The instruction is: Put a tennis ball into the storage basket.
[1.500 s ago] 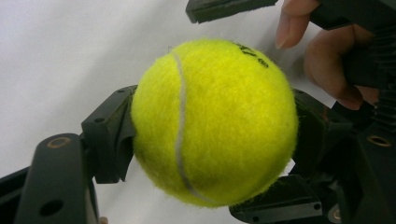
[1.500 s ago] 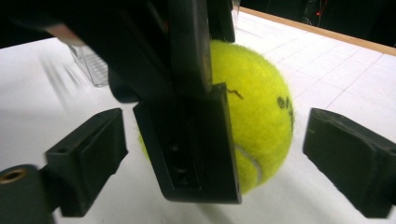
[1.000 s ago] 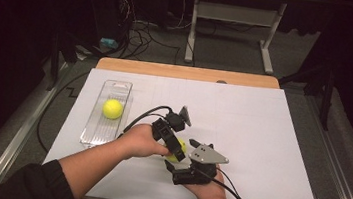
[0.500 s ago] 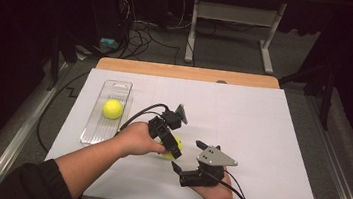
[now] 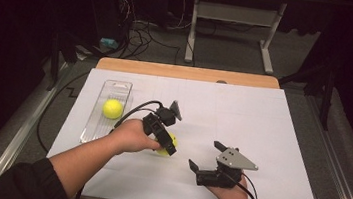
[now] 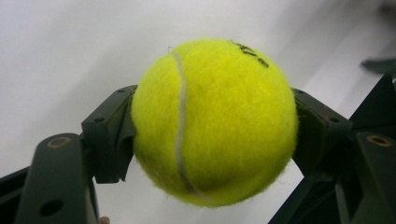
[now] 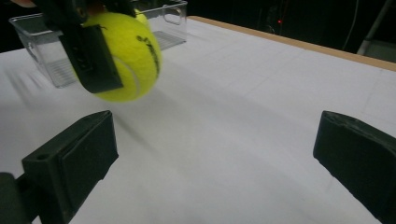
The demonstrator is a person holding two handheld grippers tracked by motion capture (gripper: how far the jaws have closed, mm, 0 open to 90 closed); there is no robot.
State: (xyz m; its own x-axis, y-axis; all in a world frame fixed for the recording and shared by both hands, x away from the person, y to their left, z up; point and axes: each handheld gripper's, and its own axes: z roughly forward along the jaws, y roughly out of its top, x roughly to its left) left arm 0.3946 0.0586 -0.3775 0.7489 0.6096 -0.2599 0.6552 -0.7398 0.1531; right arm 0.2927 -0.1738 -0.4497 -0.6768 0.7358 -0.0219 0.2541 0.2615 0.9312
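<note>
A yellow tennis ball sits between the jaws of my left gripper, which is shut on it just above the white table sheet. Up close the ball is clamped on both sides by the black fingers. My right gripper is to the right of it, near the front edge, open and with nothing in it. Its wide jaws point toward the held ball. A second tennis ball lies in a clear plastic tray at the left.
White paper covers the table, whose wooden far edge shows. The clear tray stands behind the held ball. Cables and a desk frame lie on the dark floor beyond.
My right gripper has drawn back to the right, away from the ball and the left gripper. The left gripper has stayed almost in place with the ball in it.
</note>
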